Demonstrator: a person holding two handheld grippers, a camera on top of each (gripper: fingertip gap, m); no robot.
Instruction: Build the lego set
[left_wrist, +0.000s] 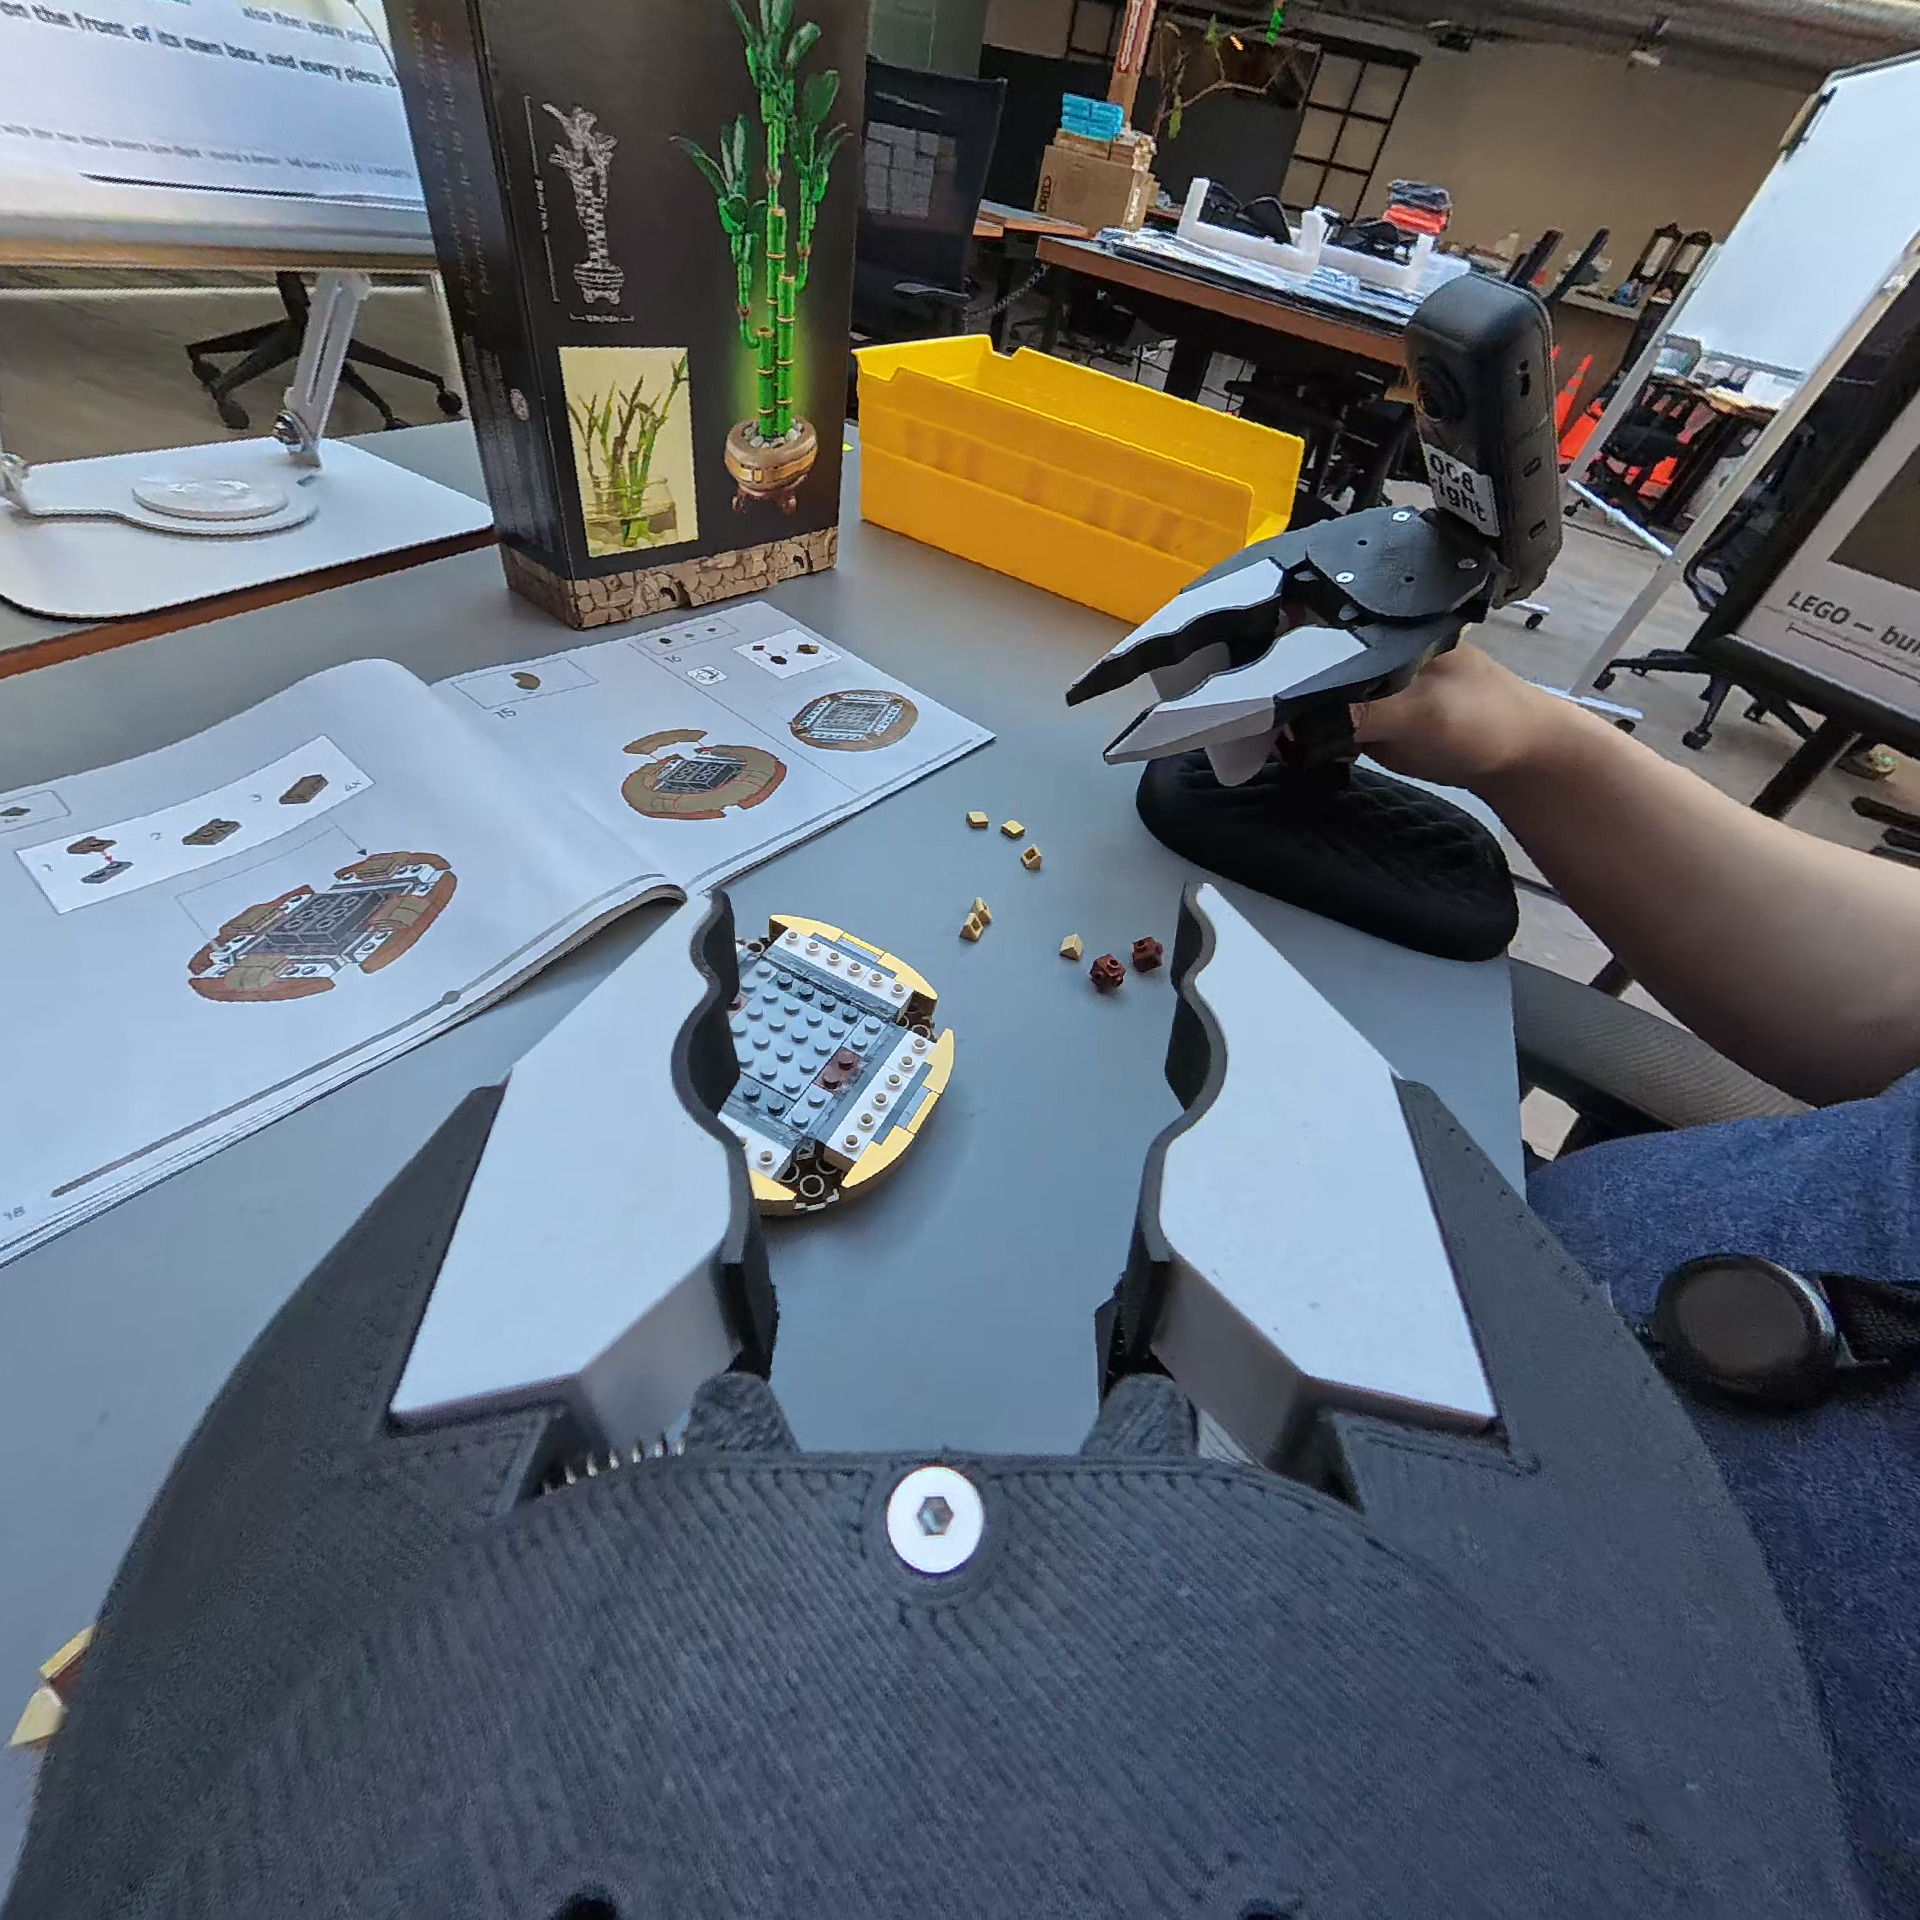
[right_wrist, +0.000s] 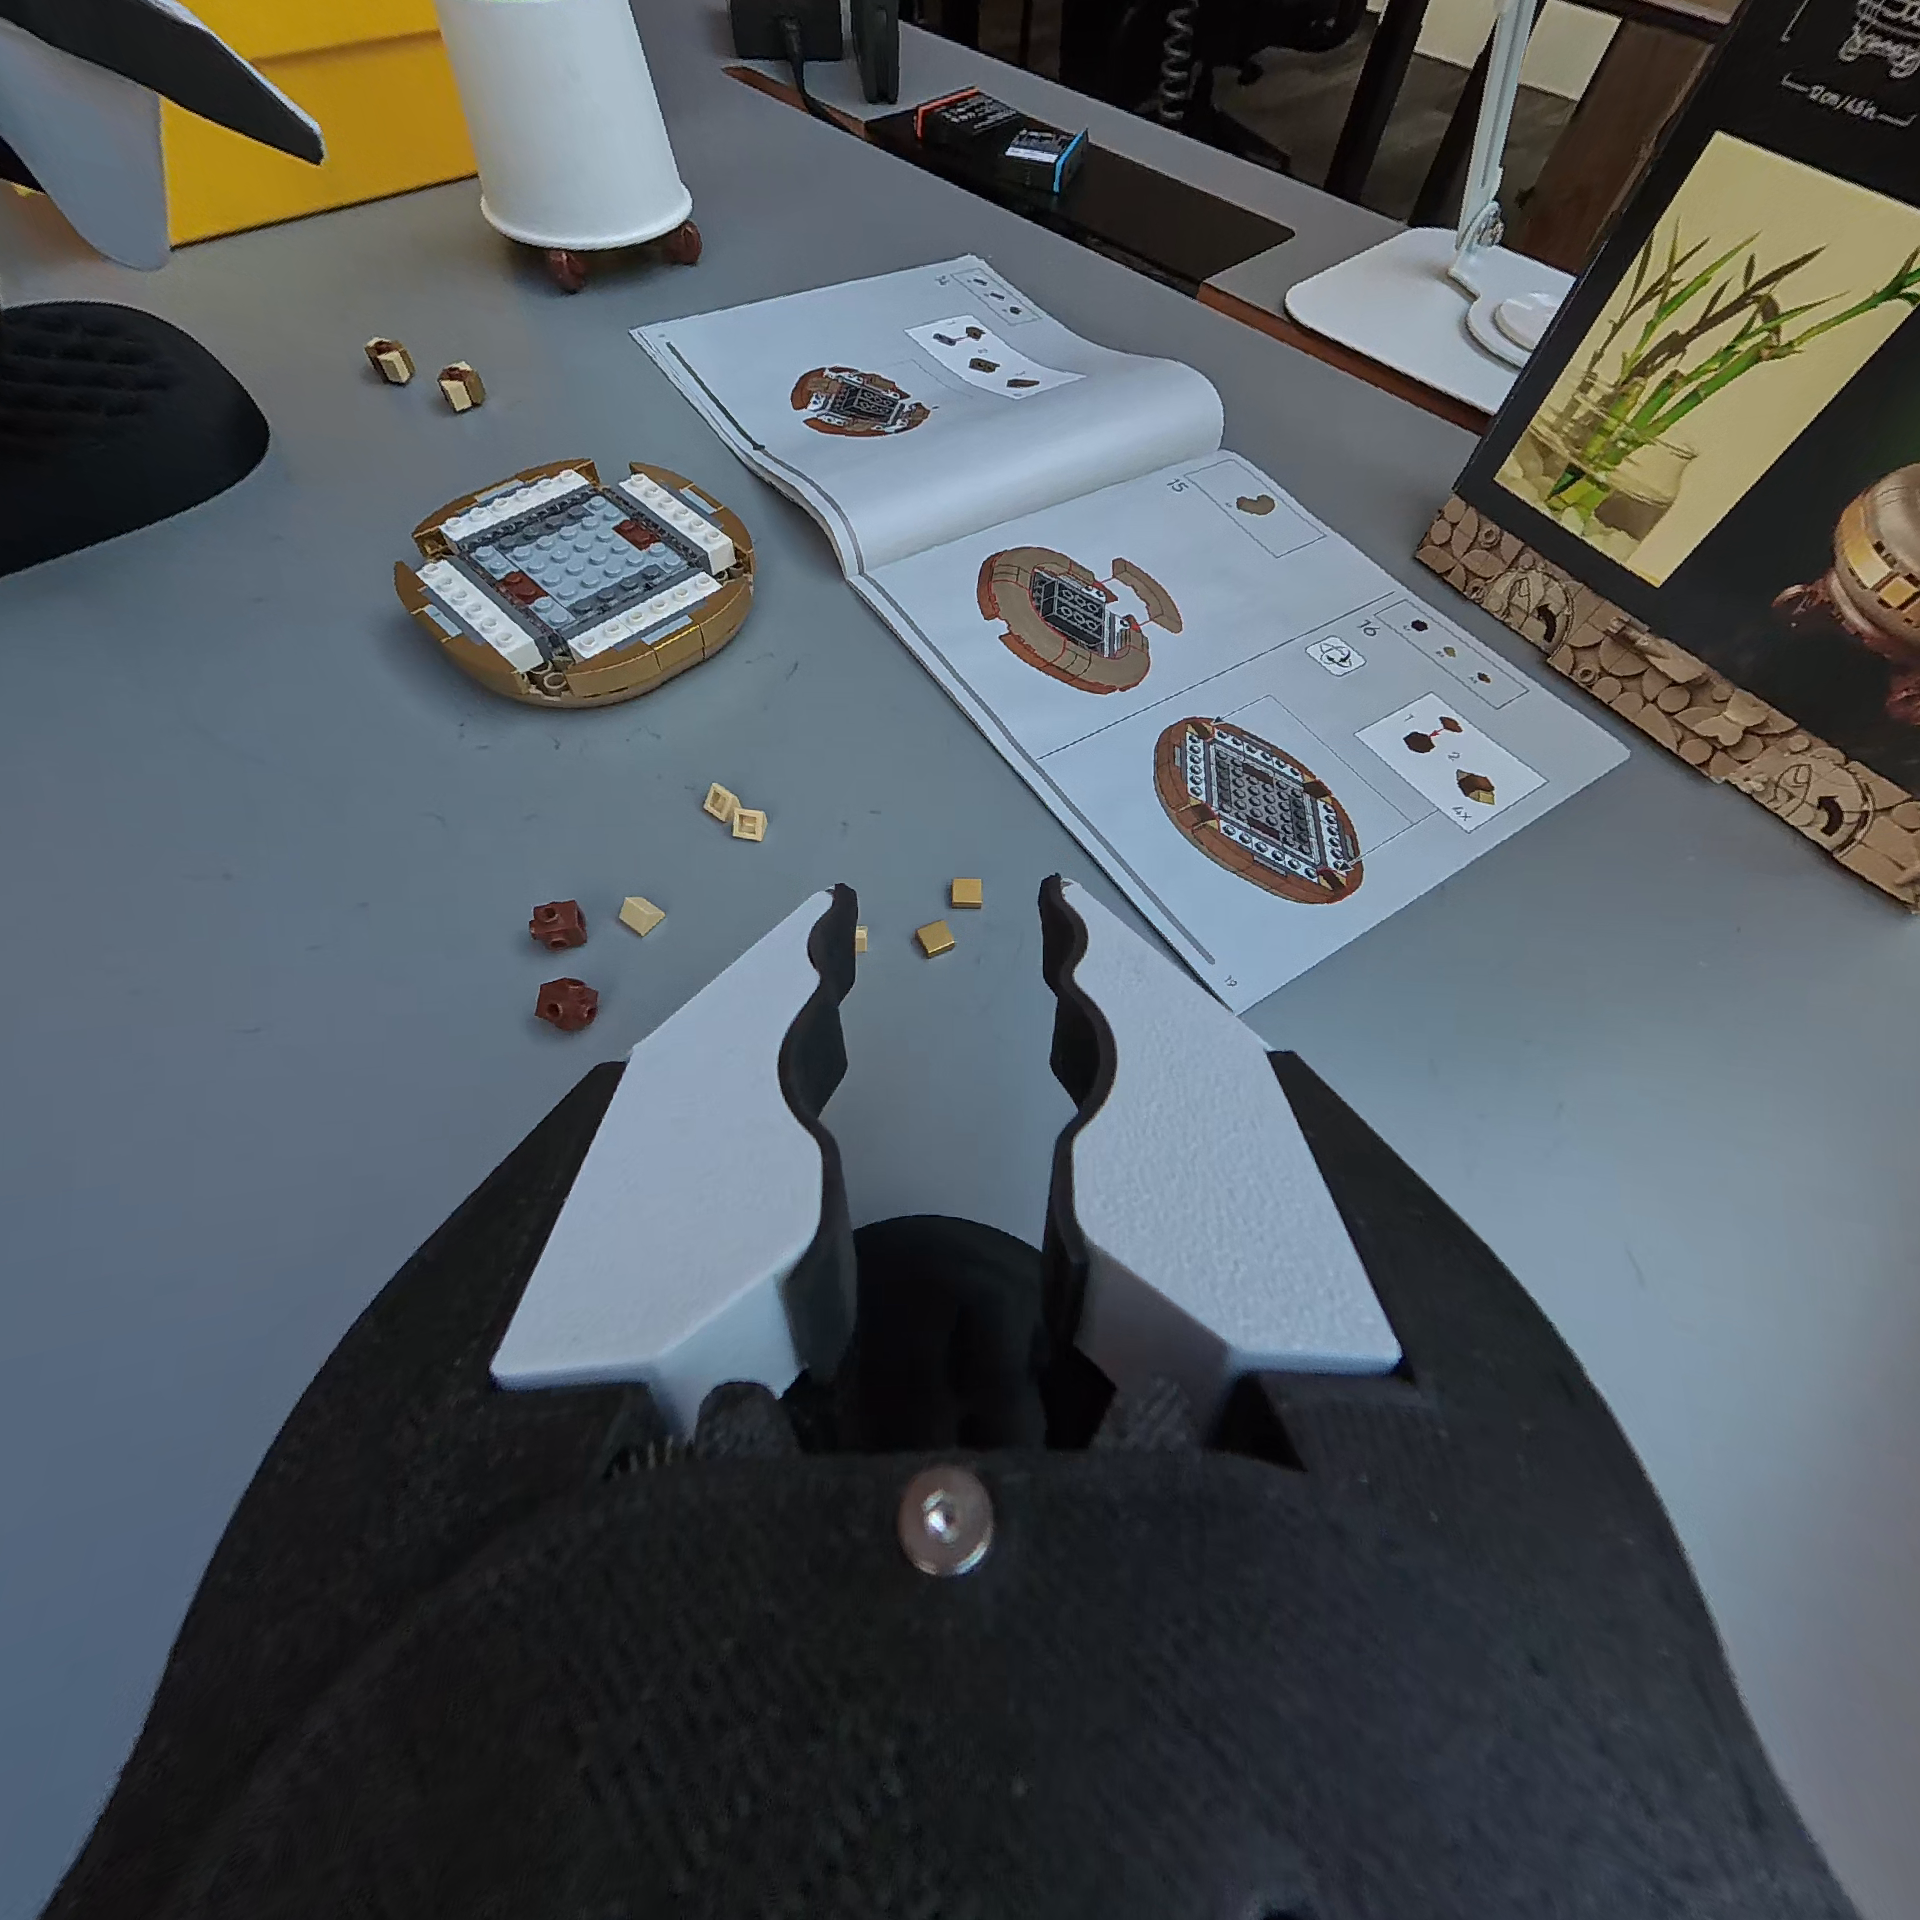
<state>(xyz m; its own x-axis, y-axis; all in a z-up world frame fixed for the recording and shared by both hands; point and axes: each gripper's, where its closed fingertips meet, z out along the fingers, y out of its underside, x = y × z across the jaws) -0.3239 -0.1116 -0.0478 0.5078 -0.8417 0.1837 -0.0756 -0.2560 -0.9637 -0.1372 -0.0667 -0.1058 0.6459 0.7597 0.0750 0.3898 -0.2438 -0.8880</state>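
My left gripper (left_wrist: 951, 940) is spread wide, nothing between the fingers, hovering over the grey table (left_wrist: 935, 1299). Its left finger (left_wrist: 623, 1122) overlaps the edge of the round lego base (left_wrist: 842, 1060) in the left wrist view; I cannot tell if it touches. The base lies flat on the table, gold rim, white studded strips around a grey plate centre.

My right gripper (right_wrist: 948, 914) has its fingers parted too, a narrower gap, empty, tips low over the table. Just ahead of the tips sit small gold tiles (right_wrist: 935, 938), one partly hidden behind the left finger. Two tan slope pieces (right_wrist: 736, 812) lie farther on, touching each other. Two dark red studded cubes (right_wrist: 561, 961) sit left of the tips, a tan slope (right_wrist: 642, 914) just beside the upper one. The lego base (right_wrist: 575, 582) is well beyond these, apart from them.

Two small brown-and-tan assemblies (right_wrist: 424, 372) lie past the base. The open instruction booklet (right_wrist: 1091, 582) lies flat right of the base. The set box (left_wrist: 644, 301) stands upright behind the booklet. A yellow bin (left_wrist: 1070, 468) sits at the far table edge, a white cup (right_wrist: 566, 125) near it. The right gripper rests over a black padded stand (left_wrist: 1330, 852) in the left wrist view, with a person's hand (left_wrist: 1455, 717) on it.
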